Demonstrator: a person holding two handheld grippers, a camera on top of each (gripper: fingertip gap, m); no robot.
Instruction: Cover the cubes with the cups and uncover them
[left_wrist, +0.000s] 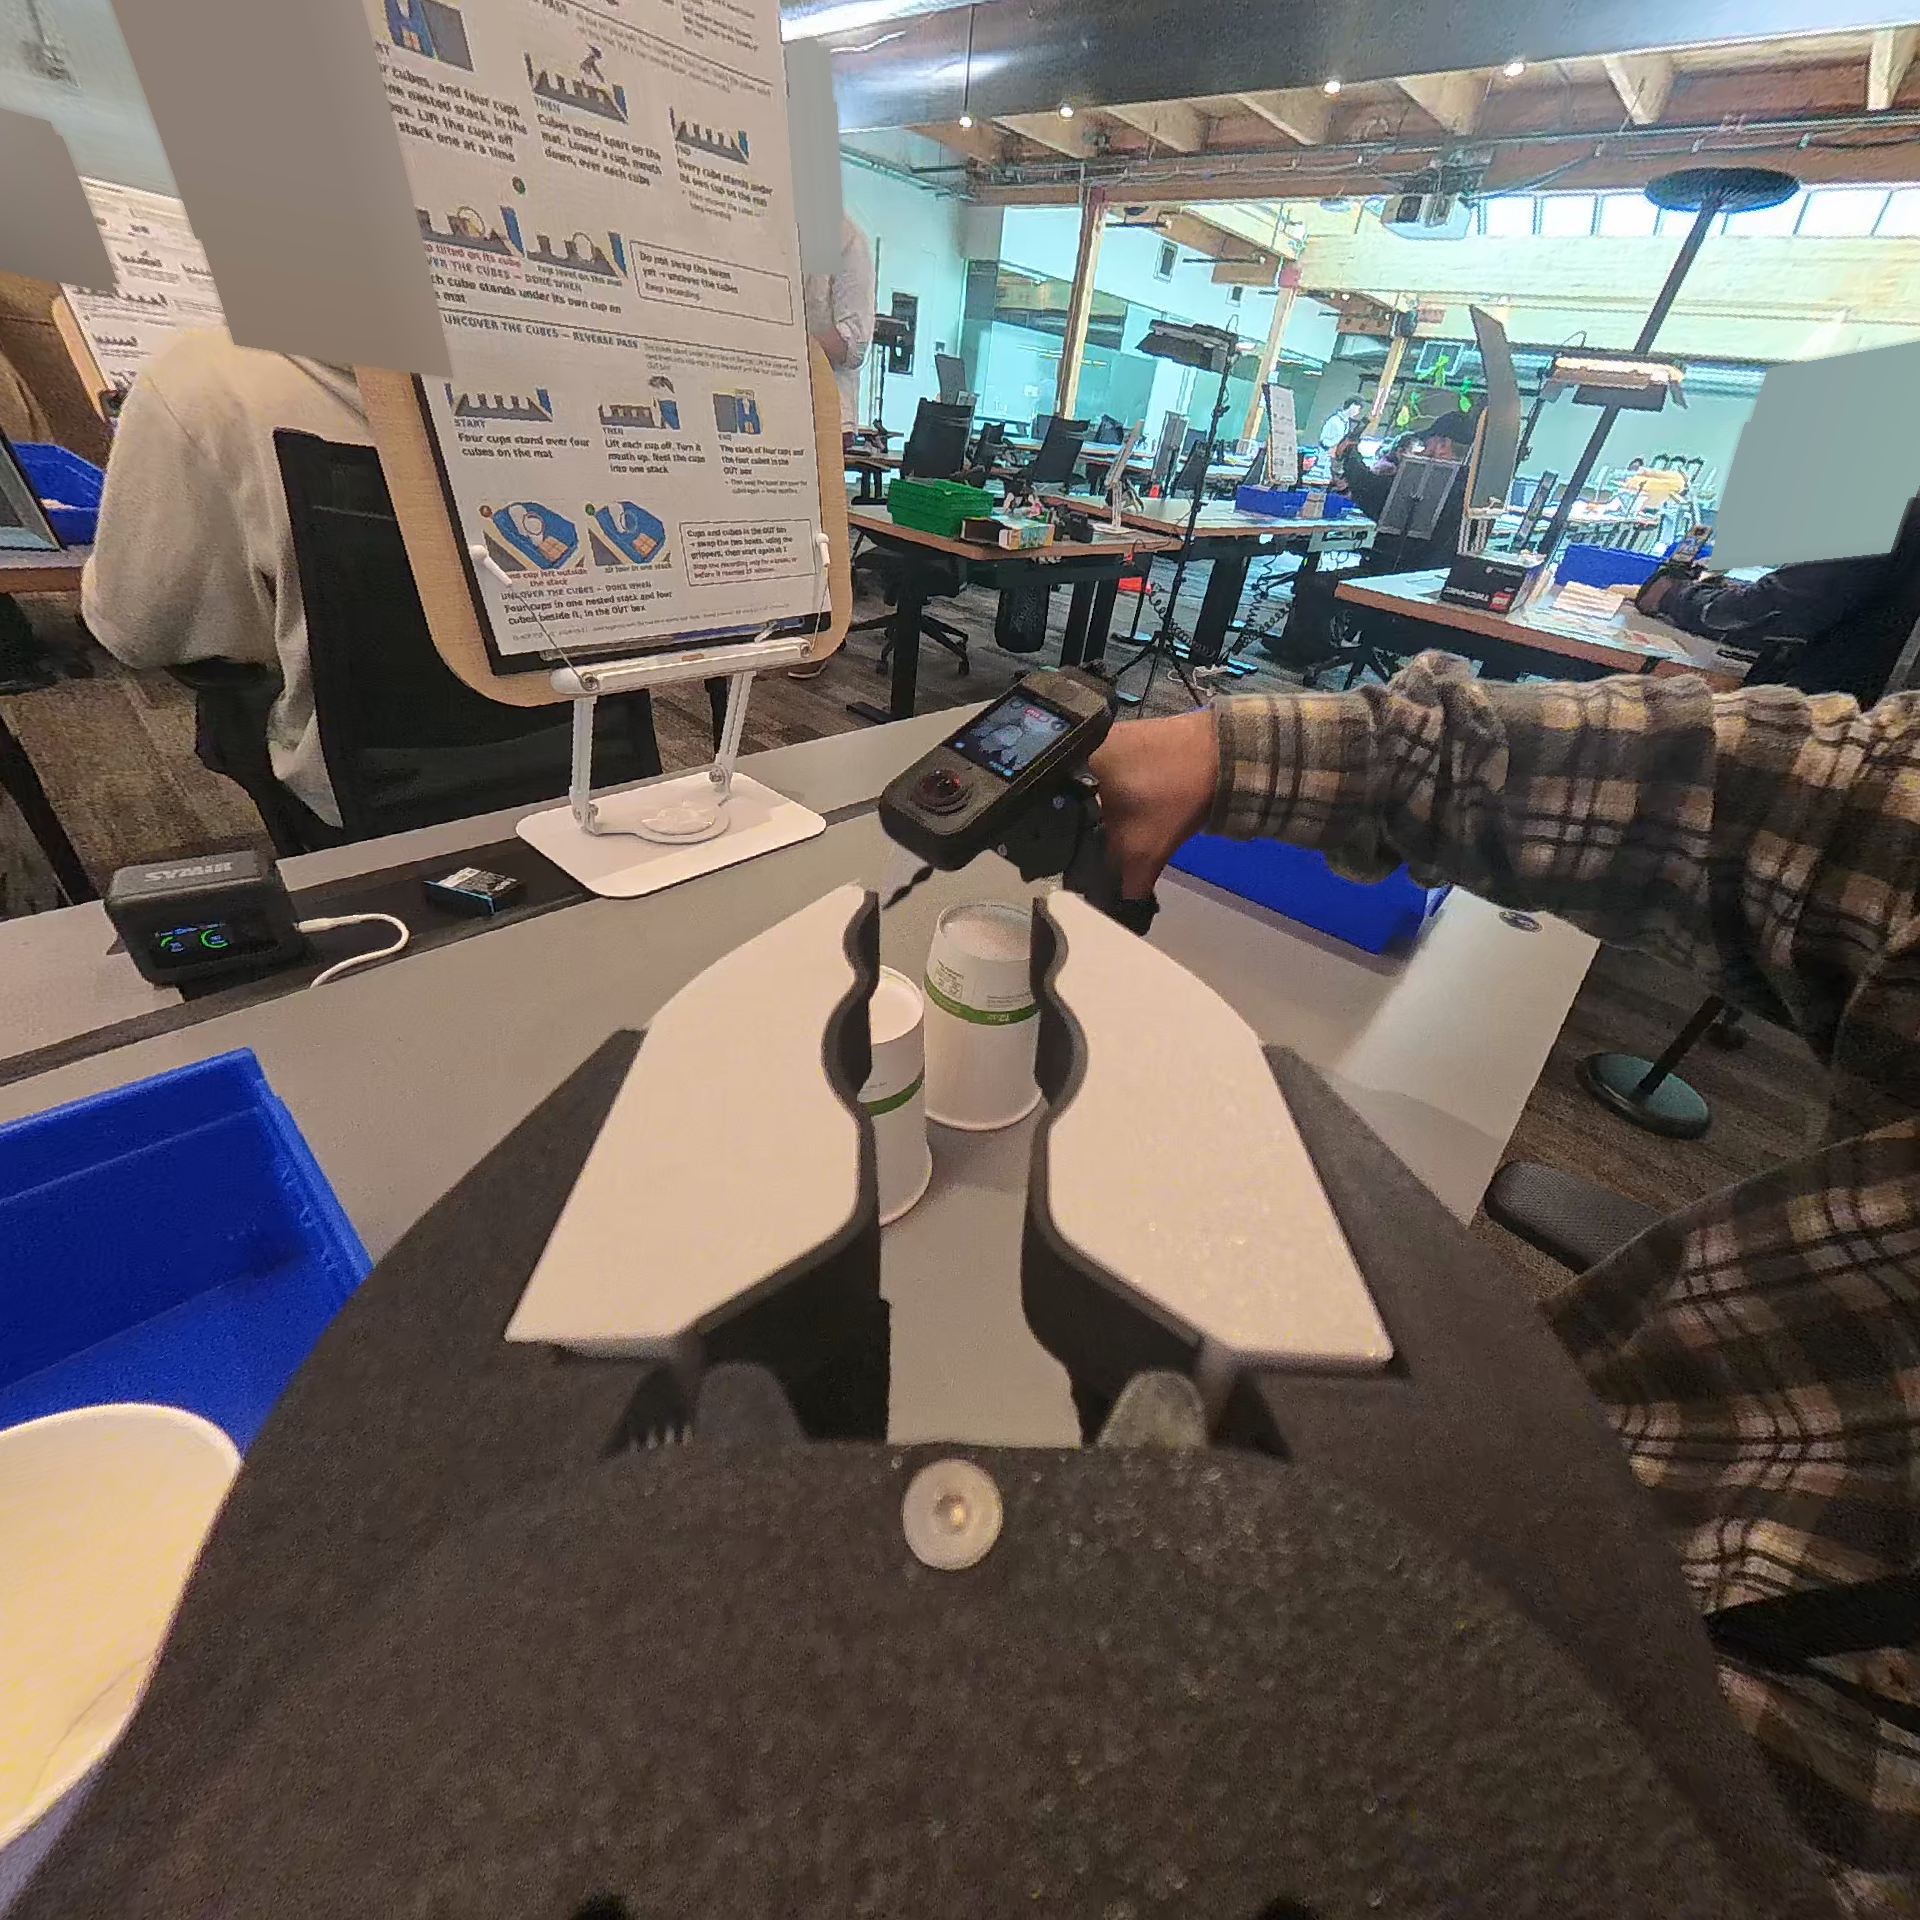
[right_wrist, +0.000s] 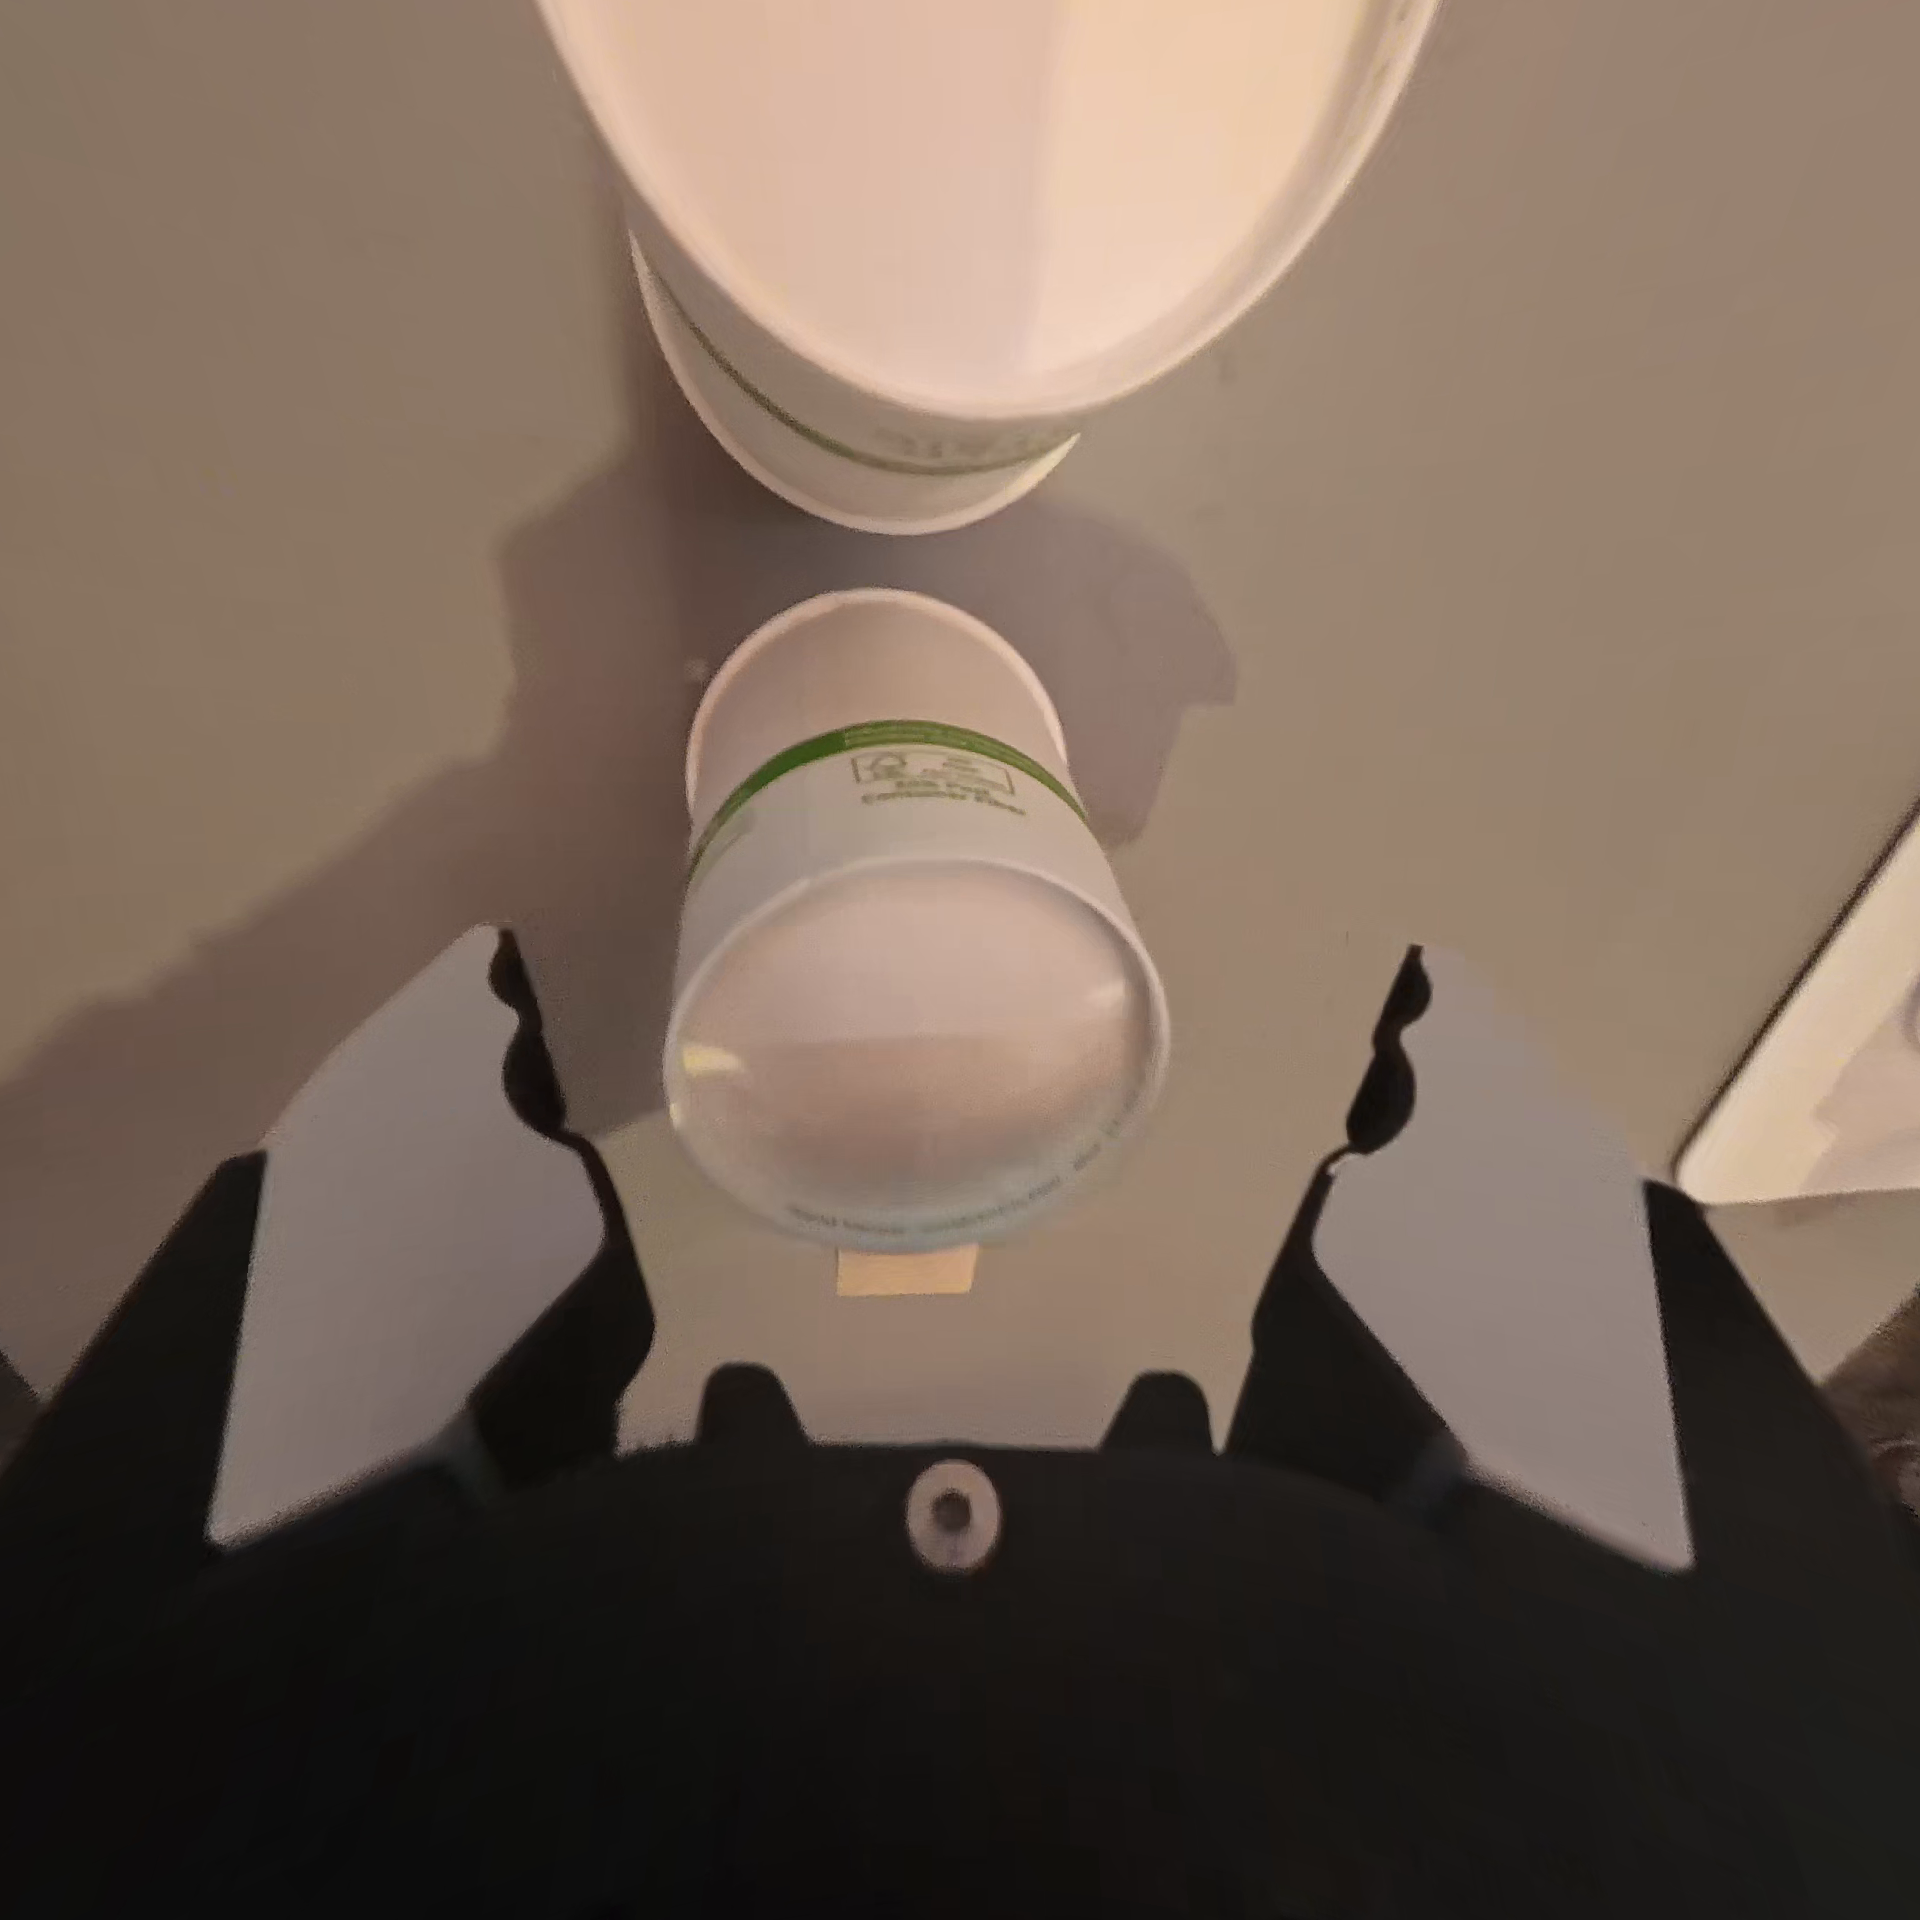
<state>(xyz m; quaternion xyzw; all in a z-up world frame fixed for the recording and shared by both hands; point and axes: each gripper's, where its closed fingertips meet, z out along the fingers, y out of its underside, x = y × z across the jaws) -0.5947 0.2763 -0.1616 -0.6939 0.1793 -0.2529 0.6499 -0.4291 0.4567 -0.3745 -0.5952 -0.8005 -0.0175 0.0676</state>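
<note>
Right hand-held gripper (right_wrist: 956, 1049), jaws spread wide and empty, hangs above an upturned cup (right_wrist: 904, 935) on the counter (right_wrist: 312, 520); uncovering appears in hand, so next lower, close on it, lift it off its cube (right_wrist: 904, 1272).

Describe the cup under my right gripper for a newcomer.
Two white, green-banded paper cups sit on the grey table. Yours is the cup between the right gripper's open fingers, alone in having a pale wooden block peeking out beside it.
</note>
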